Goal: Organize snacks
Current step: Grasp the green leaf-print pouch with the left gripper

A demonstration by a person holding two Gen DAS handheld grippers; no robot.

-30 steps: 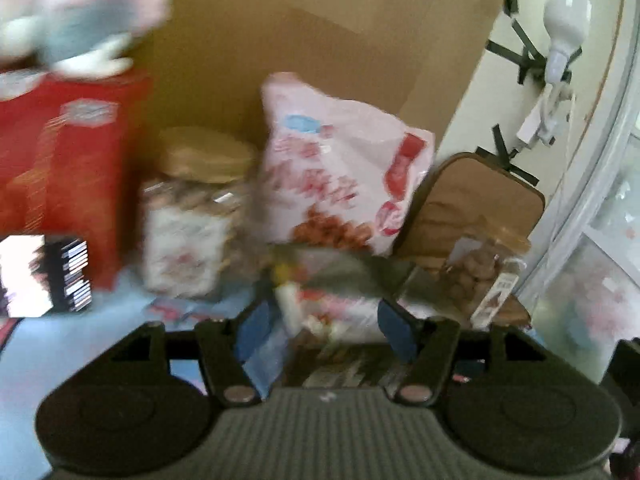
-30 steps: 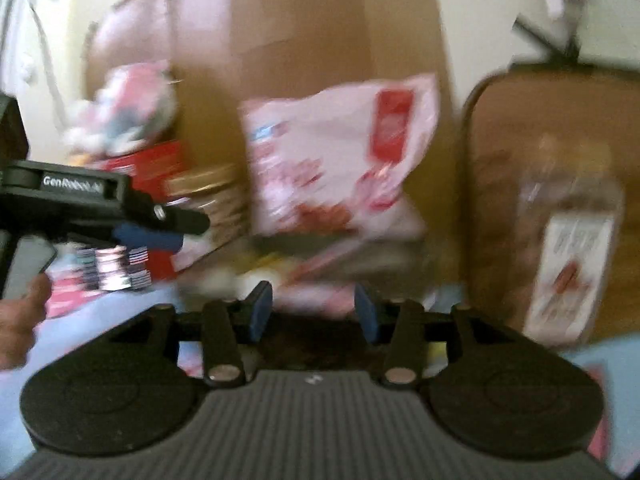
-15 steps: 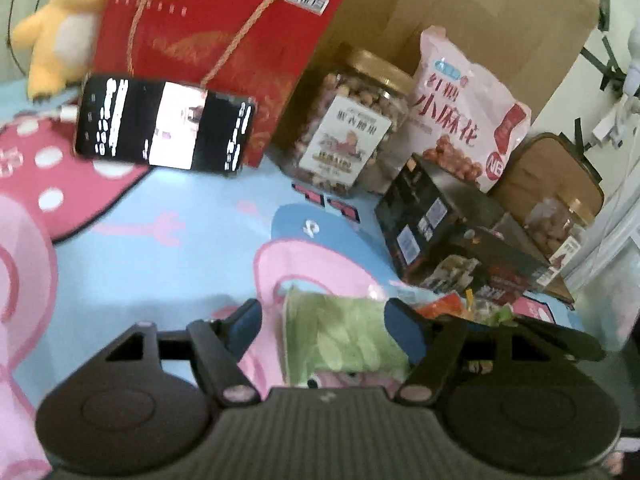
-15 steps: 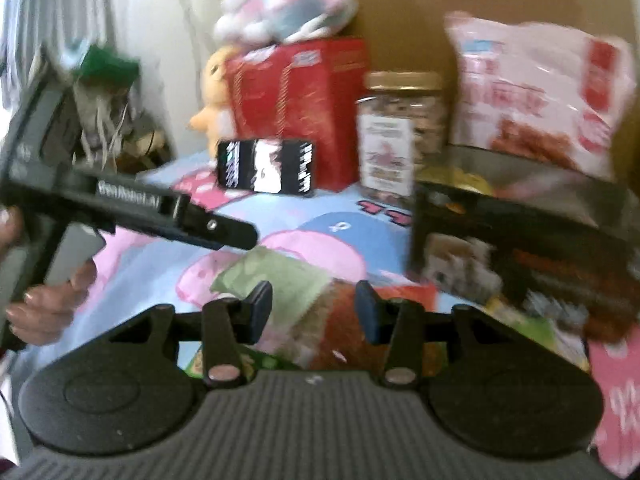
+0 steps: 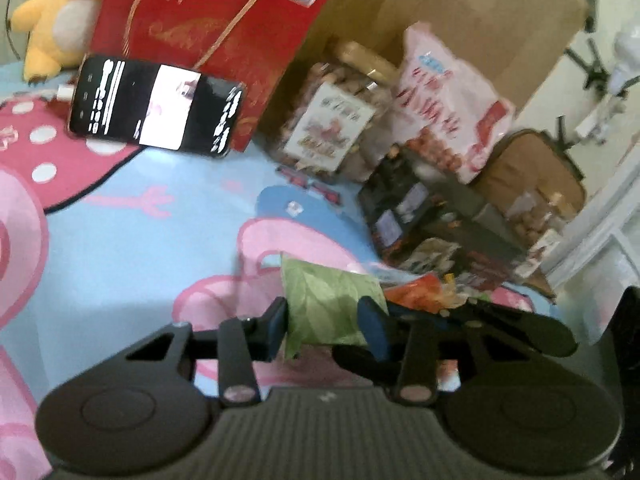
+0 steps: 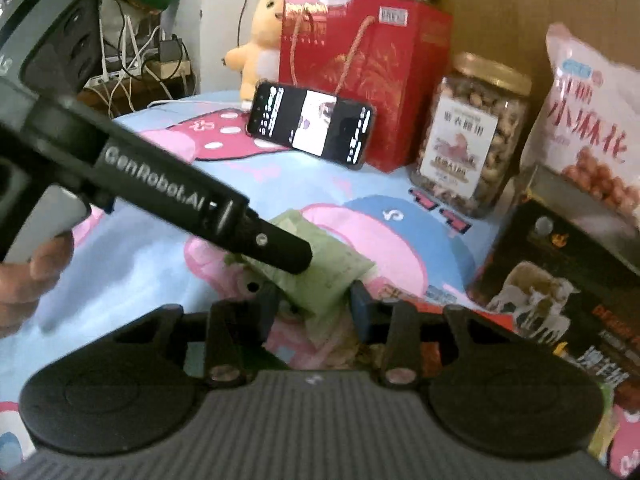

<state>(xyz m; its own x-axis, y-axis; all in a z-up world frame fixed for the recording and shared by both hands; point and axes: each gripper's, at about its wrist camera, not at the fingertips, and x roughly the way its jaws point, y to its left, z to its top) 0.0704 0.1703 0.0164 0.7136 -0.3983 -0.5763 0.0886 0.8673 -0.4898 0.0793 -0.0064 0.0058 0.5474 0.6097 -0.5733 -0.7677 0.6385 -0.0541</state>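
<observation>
A green snack packet (image 5: 328, 304) lies on the cartoon cloth, on a pile with an orange packet (image 5: 416, 294). My left gripper (image 5: 326, 326) is open with its blue-padded fingers either side of the green packet's near end. In the right wrist view the same green packet (image 6: 332, 276) sits between the open fingers of my right gripper (image 6: 314, 310). The left gripper's black body (image 6: 160, 196) crosses that view from the left, its tip over the packet. A black snack box (image 6: 560, 280), a nut jar (image 6: 468, 140) and a pink snack bag (image 6: 592, 120) stand to the right.
A red gift bag (image 6: 360, 76) stands at the back with a lit phone (image 6: 310, 122) leaning on it. A yellow plush toy (image 6: 260, 48) sits to its left, a cardboard box (image 5: 460, 8) behind. A second small jar (image 5: 536, 216) stands on a brown board at right.
Both grippers swung down from the back row of snacks to the cloth and closed in on the green packet. The left gripper's tip now lies over it in the right wrist view.
</observation>
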